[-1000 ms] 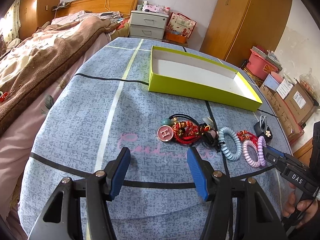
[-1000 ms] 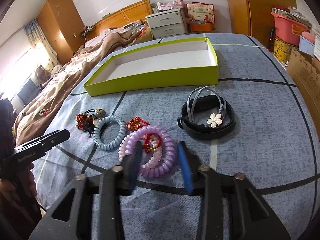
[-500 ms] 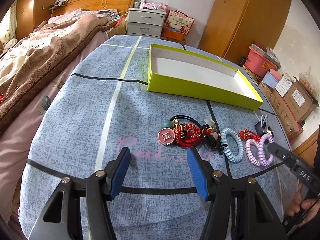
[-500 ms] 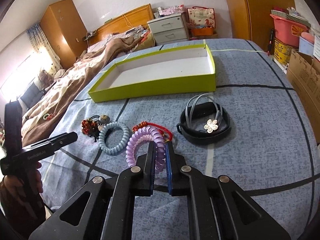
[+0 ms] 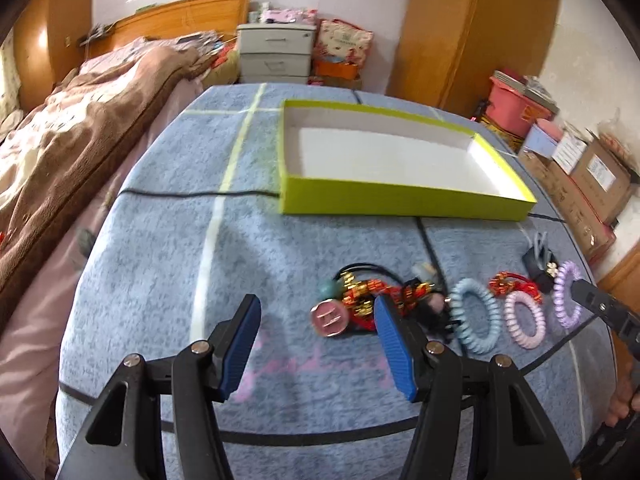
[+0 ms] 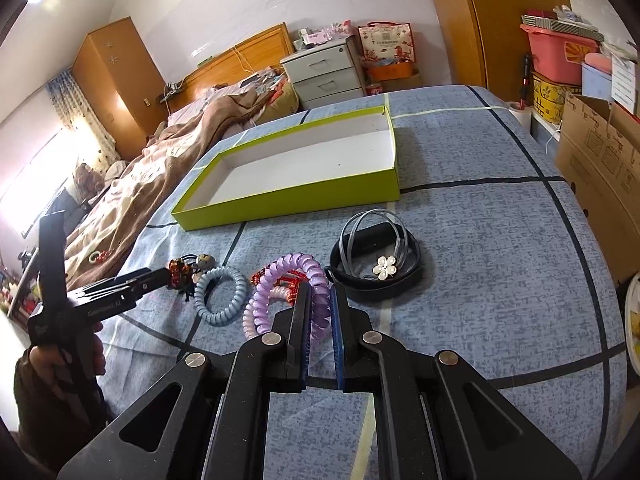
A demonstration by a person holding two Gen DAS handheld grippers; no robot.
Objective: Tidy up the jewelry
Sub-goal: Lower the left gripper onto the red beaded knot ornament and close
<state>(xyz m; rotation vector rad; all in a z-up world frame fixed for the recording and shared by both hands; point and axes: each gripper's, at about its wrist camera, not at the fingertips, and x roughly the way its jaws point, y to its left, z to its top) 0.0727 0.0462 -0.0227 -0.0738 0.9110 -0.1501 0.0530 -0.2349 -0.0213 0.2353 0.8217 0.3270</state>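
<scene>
Lilac coil: the purple spiral hair tie (image 6: 298, 280) stands on edge, pinched at its near rim between the right gripper (image 6: 320, 300) pads; its ring rises up and away from the jaws, toward the box.
Right jaws: closed on that lilac coil, which tilts clear of the pink coil (image 6: 256, 312) lying under it on the bed cover (image 6: 500, 264).
Left jaws: the left gripper (image 5: 316, 340) stands wide open with nothing between the pads, over the cover just short of the red bead tangle (image 5: 372, 296).
Box: the lime-green tray (image 6: 288, 200) lies empty, straight beyond the held coil, long side facing both hands.
Nearer hand: the right one, judging by what it already carries; I read the coming move as a lift forward over the tray's near wall.
Since a second ago: the right jaws were apart around the coil lying flat; now they grip it and it is raised on edge. The left gripper has drifted sideways toward the tangle, open throughout.
</scene>
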